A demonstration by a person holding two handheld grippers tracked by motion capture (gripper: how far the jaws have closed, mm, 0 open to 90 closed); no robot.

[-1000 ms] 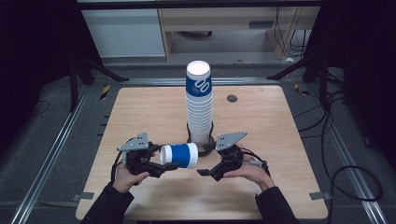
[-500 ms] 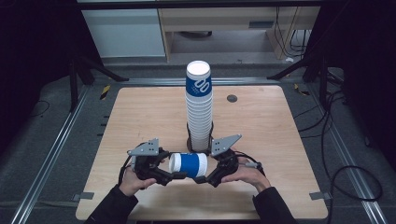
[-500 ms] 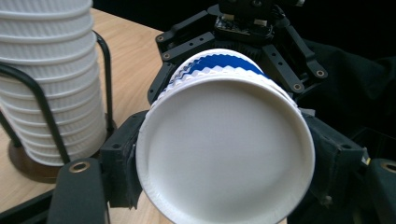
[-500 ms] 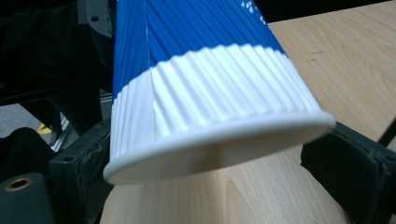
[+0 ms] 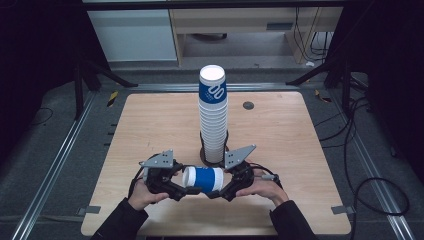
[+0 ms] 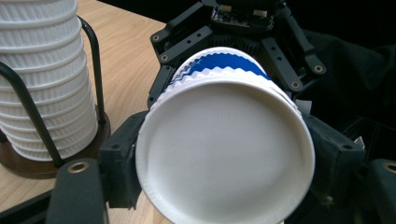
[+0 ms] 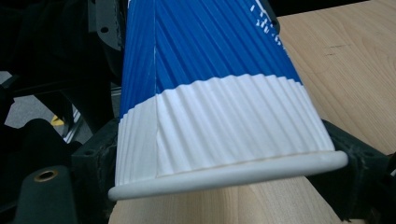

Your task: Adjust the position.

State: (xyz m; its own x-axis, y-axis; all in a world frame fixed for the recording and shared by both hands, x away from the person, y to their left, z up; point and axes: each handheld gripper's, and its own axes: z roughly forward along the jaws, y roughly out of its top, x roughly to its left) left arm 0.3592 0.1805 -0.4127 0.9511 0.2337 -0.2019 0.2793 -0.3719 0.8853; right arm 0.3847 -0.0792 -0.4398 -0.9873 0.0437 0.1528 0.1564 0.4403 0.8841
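A ribbed blue-and-white paper cup (image 5: 202, 179) lies level above the table's front, held between my two grippers. My left gripper (image 5: 186, 189) is shut on its base end; in the left gripper view the cup's white bottom (image 6: 224, 158) faces the camera between the jaws. My right gripper (image 5: 221, 190) has just been closing with the cup between its jaws. In the right gripper view they press on the white rim end (image 7: 224, 140). Just behind stands a tall stack of the same cups (image 5: 213, 112) in a black wire holder (image 6: 95, 60).
The wooden table (image 5: 310, 150) has a small dark round spot (image 5: 248, 105) right of the stack. Metal rails (image 5: 65, 150) run along both sides. A cabinet and cables stand beyond the far edge.
The left gripper carried the cup right and toward the front. The right gripper, apart from the cup before, came up to its rim end and closed on it.
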